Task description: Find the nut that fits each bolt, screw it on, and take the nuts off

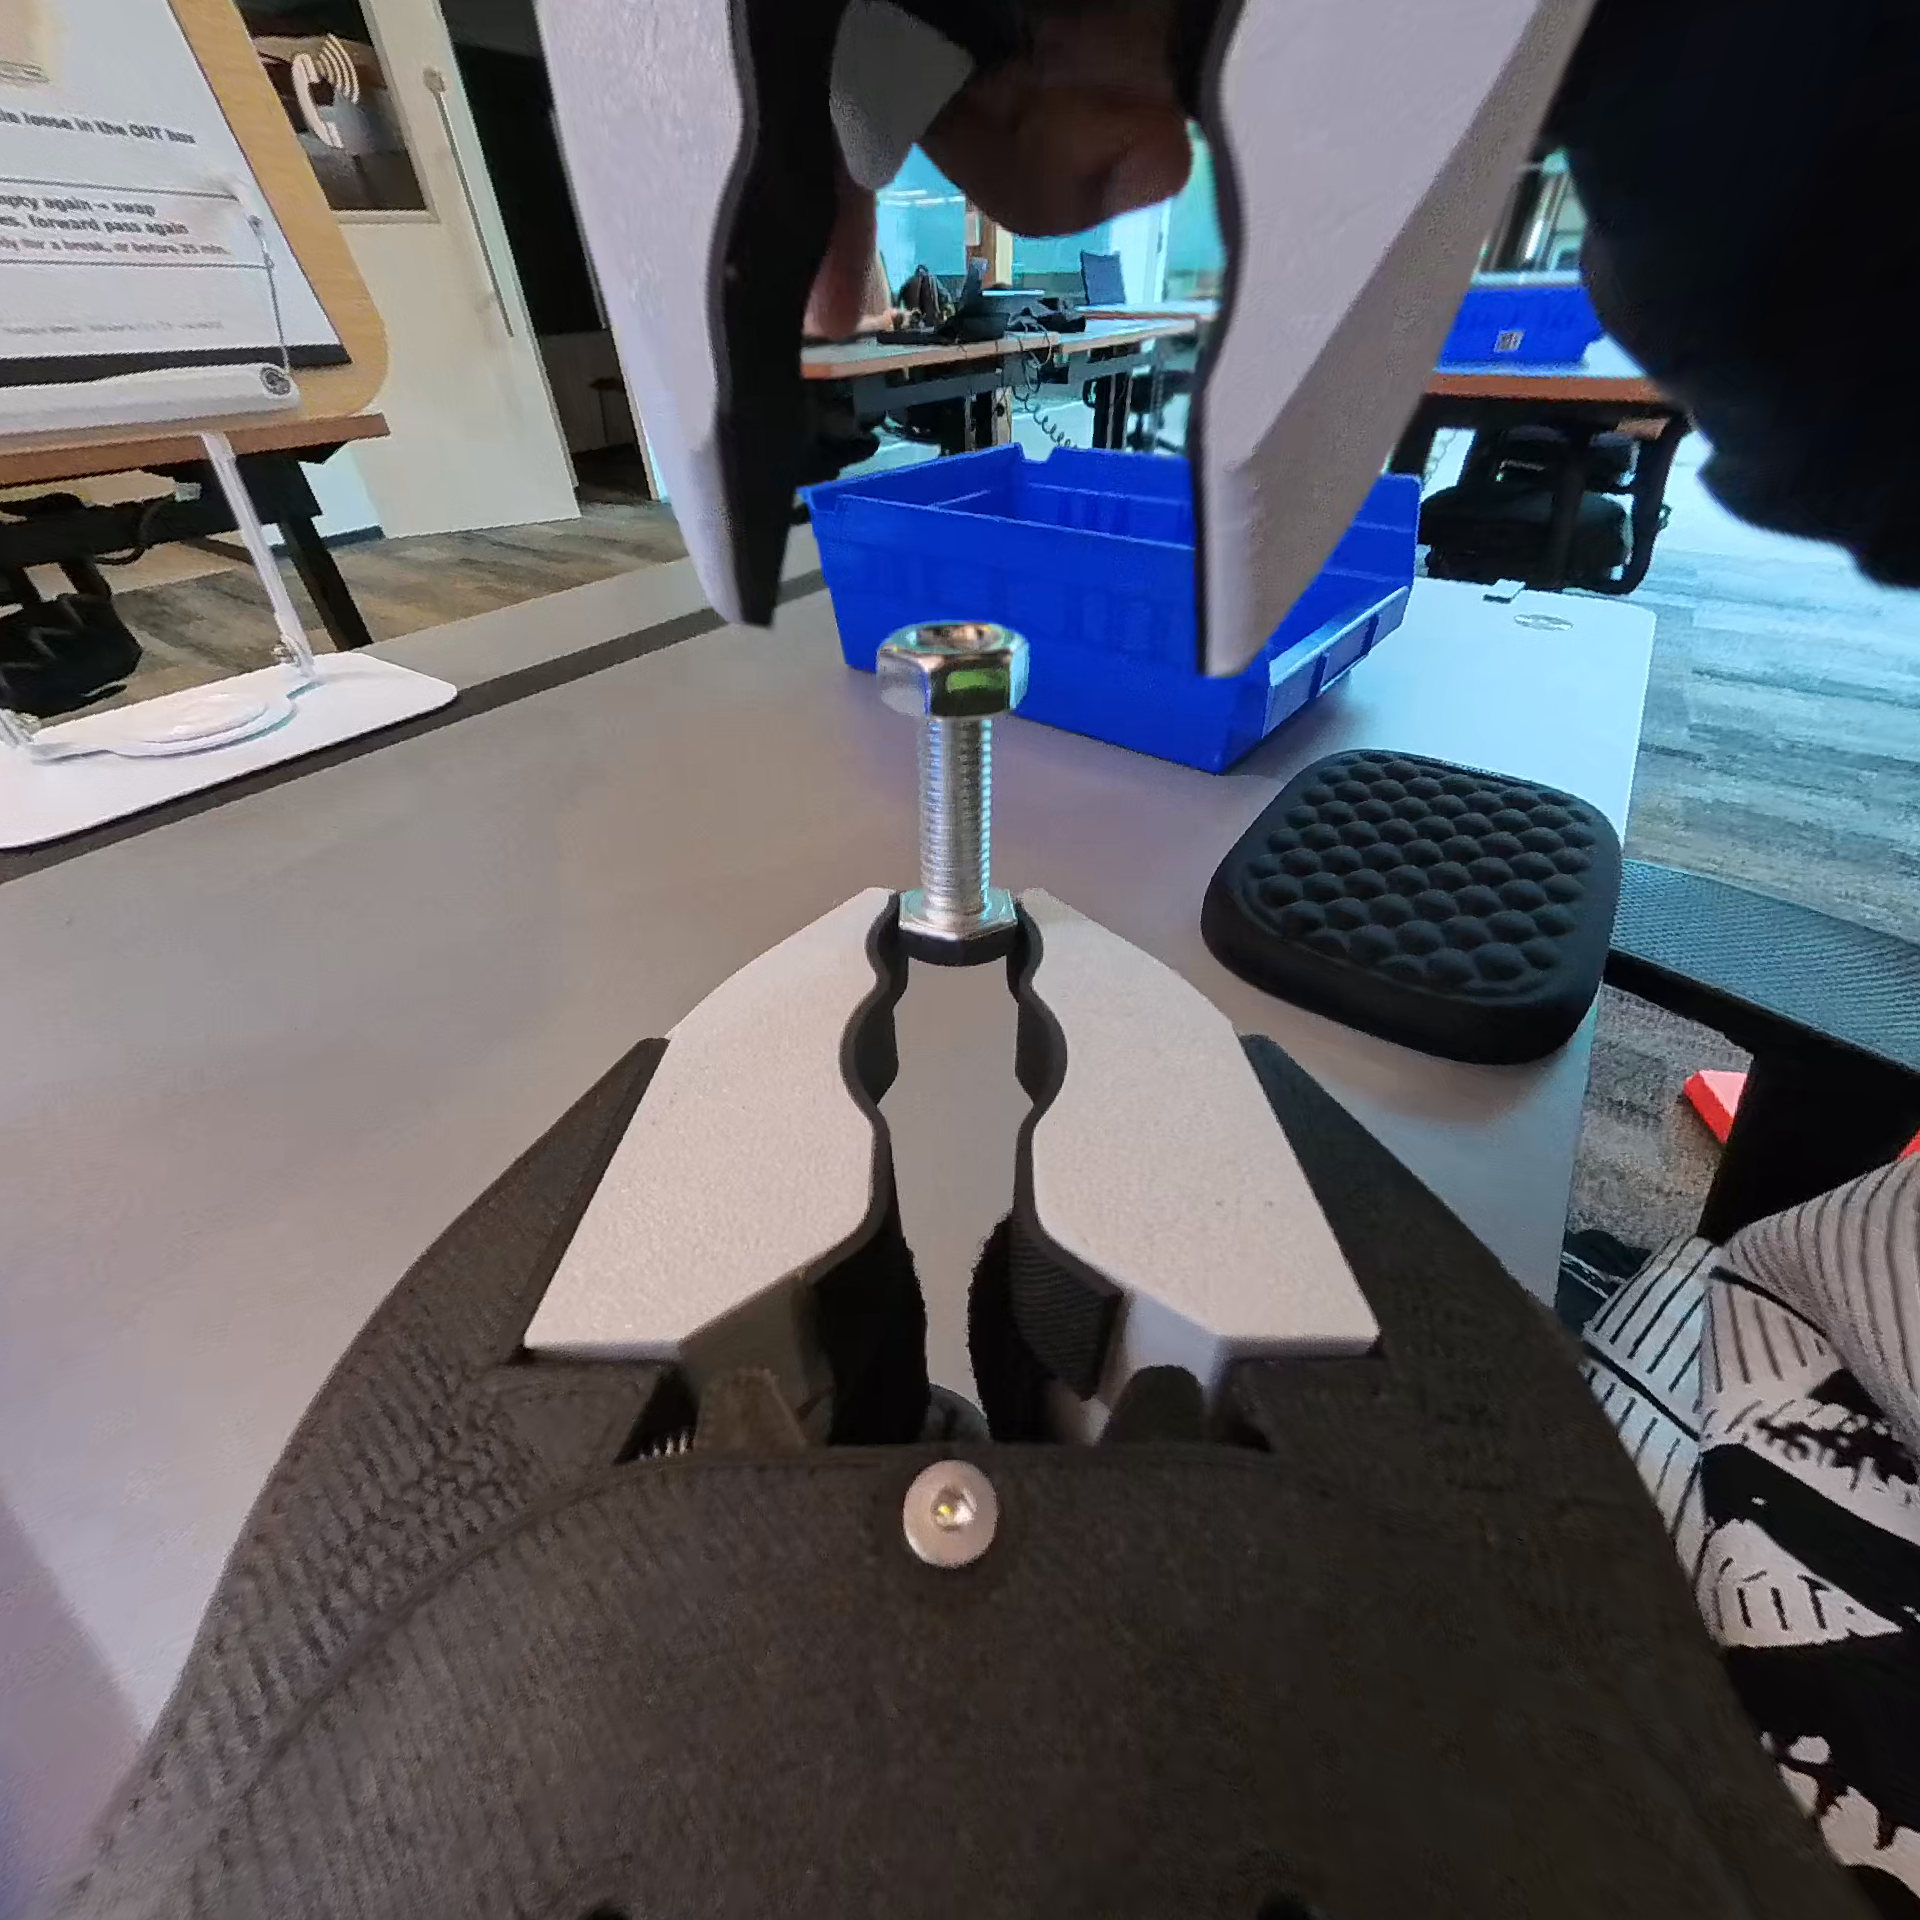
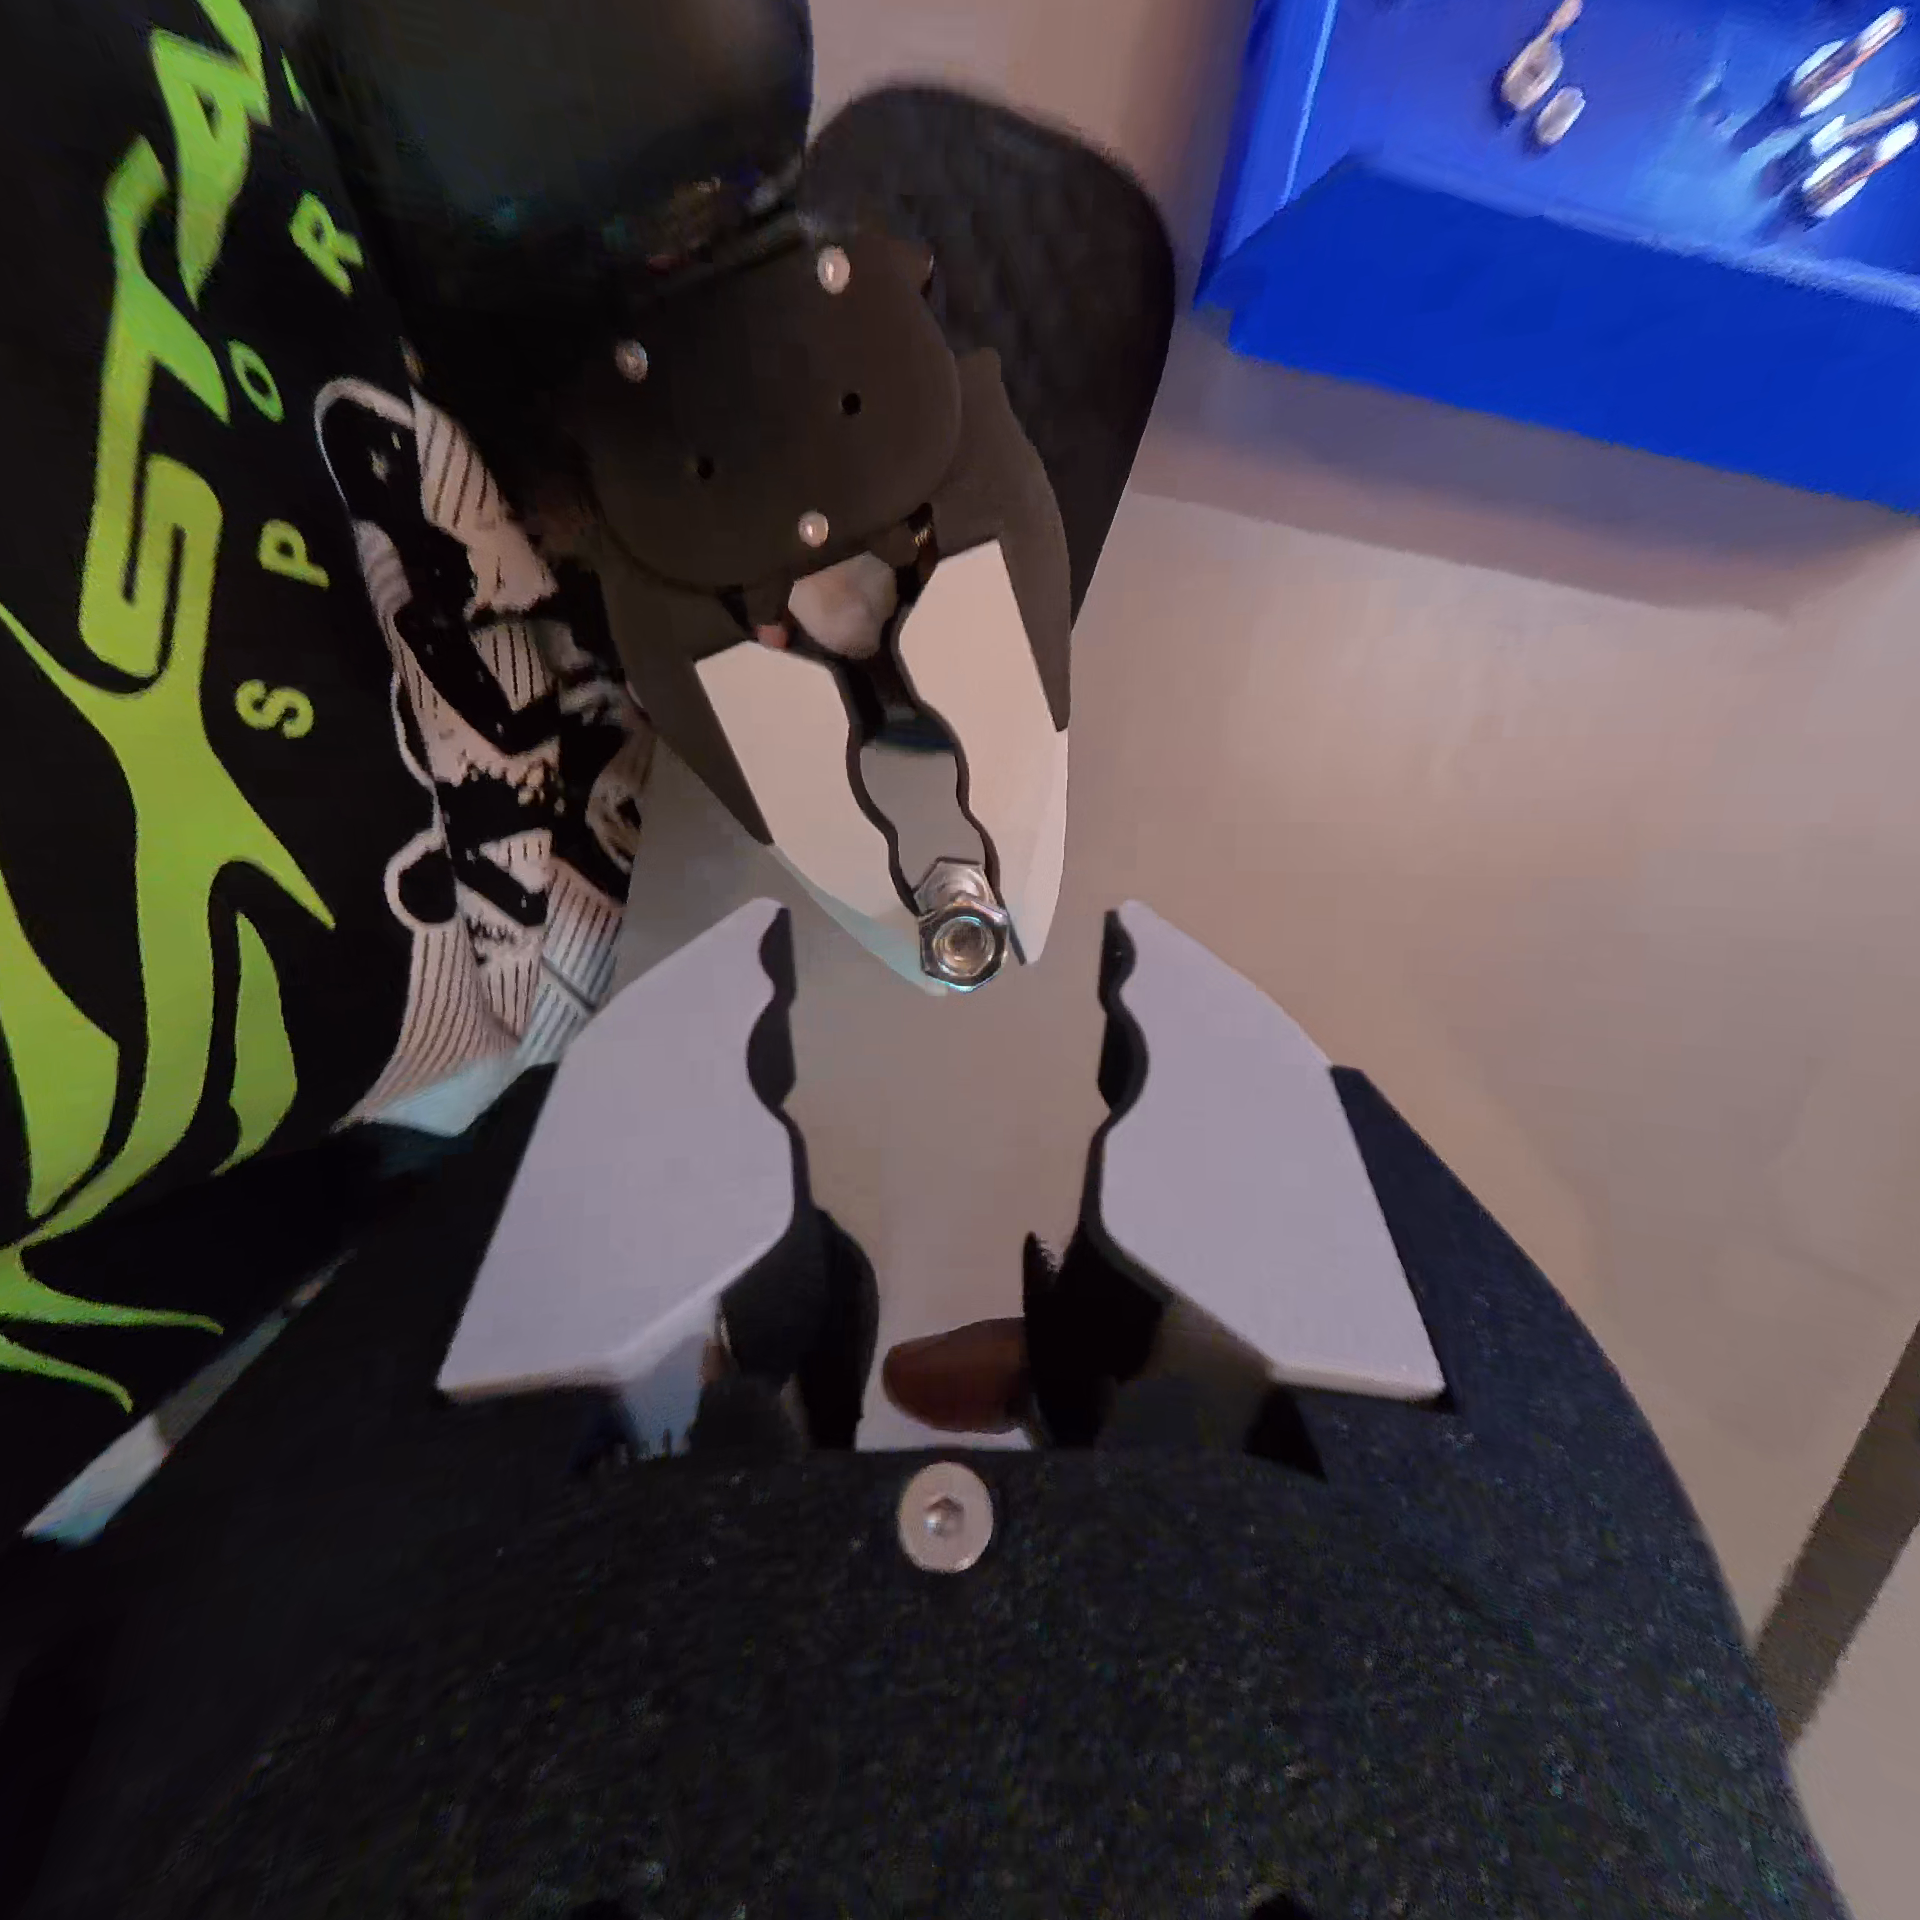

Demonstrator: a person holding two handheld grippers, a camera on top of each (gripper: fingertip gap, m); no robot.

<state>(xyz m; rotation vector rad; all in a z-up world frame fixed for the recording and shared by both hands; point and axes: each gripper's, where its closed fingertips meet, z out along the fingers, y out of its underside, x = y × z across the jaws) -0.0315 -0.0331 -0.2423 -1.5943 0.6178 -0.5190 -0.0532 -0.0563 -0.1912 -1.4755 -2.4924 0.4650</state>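
My left gripper (image 1: 956, 935) is shut on the hex head of a silver bolt (image 1: 954, 805) and holds it upright above the grey table (image 1: 468, 935). A silver nut (image 1: 953, 670) sits on the bolt's top end. My right gripper (image 1: 992, 636) hangs open just above the nut, one finger to each side, not touching it. In the right wrist view I look down the bolt's axis: the nut (image 2: 963, 943) lies between my open right gripper's fingertips (image 2: 948, 927), and the left gripper (image 2: 943, 883) grips the bolt beyond it.
A blue bin (image 1: 1091, 582) stands behind the bolt; it holds several loose nuts and bolts (image 2: 1548, 83). A black dimpled pad (image 1: 1423, 894) lies at the table's right edge. A sign on a clear stand (image 1: 156, 260) is at the far left. A person's patterned sleeve (image 2: 208, 623) is close. About 6 cm separates my left fingertips from my right.
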